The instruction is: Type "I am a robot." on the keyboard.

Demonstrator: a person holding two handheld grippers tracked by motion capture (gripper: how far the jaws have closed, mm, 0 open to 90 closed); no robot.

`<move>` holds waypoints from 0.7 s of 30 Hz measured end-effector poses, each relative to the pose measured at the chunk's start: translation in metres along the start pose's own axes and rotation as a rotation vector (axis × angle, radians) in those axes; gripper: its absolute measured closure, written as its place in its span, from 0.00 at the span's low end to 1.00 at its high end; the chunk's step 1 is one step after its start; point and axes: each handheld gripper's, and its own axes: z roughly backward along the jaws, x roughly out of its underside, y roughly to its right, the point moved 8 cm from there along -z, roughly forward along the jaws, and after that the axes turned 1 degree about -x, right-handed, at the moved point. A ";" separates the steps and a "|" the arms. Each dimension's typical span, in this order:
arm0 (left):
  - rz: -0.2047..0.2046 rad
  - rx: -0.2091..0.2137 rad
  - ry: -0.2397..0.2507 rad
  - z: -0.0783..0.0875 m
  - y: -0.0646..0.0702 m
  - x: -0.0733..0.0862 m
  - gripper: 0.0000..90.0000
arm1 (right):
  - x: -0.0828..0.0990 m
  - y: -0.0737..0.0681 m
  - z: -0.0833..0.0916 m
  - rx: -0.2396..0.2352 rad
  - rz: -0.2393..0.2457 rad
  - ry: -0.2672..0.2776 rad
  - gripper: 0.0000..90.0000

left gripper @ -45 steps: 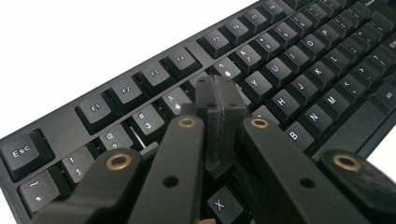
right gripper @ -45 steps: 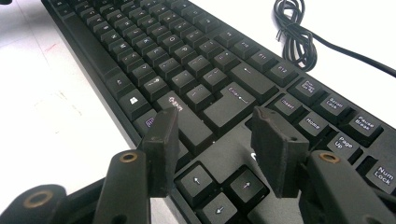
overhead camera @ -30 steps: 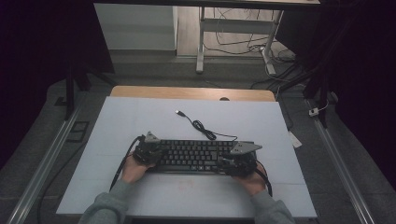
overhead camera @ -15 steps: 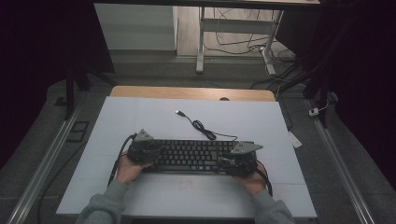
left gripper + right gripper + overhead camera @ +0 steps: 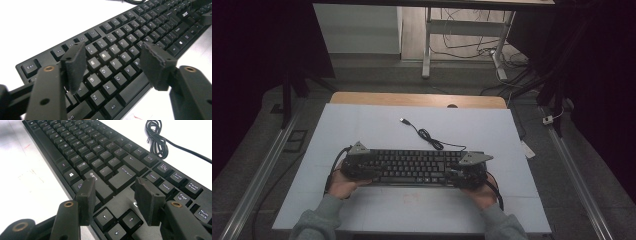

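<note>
A black keyboard [image 5: 412, 167] lies across the near half of the white table [image 5: 362, 125], and its black cable [image 5: 427, 135] runs in a coil to a USB plug [image 5: 403, 120] farther back. My left gripper [image 5: 362, 167] hovers over the keyboard's left end. In the left gripper view its jaws [image 5: 112, 53] have just been opening and stand wide apart above the letter keys [image 5: 105, 65], with nothing between them. My right gripper [image 5: 462, 175] hangs over the right end, its jaws [image 5: 115, 186] open above the arrow keys [image 5: 117, 220], touching nothing. The coiled cable [image 5: 157, 142] lies just beyond the keyboard [image 5: 82, 147].
A wooden strip [image 5: 417, 99] borders the table's far edge. Metal rails [image 5: 259, 175] run along both sides at floor level. Behind the table stand desk legs [image 5: 427, 45] and loose floor cables [image 5: 472, 45]. Bare table surface lies beyond and in front of the keyboard.
My left gripper has shifted a little to the left at the keyboard's left end. The right gripper and the keyboard have stayed in place.
</note>
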 end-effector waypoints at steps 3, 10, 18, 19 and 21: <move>-0.001 0.001 -0.002 0.000 0.000 0.000 0.37 | 0.000 0.000 0.000 0.000 0.001 0.001 0.57; -0.006 0.003 0.002 0.002 0.001 0.001 0.35 | 0.000 0.000 0.000 0.002 0.003 0.002 0.57; -0.005 -0.002 0.001 0.002 -0.001 0.001 0.35 | -0.002 -0.002 -0.002 -0.006 0.002 0.009 0.57; -0.007 -0.003 -0.001 0.002 -0.001 0.001 0.36 | -0.003 -0.003 -0.003 -0.008 0.004 0.009 0.57; -0.010 -0.005 -0.003 0.002 -0.001 0.002 0.36 | -0.005 -0.004 -0.004 -0.012 0.009 0.009 0.57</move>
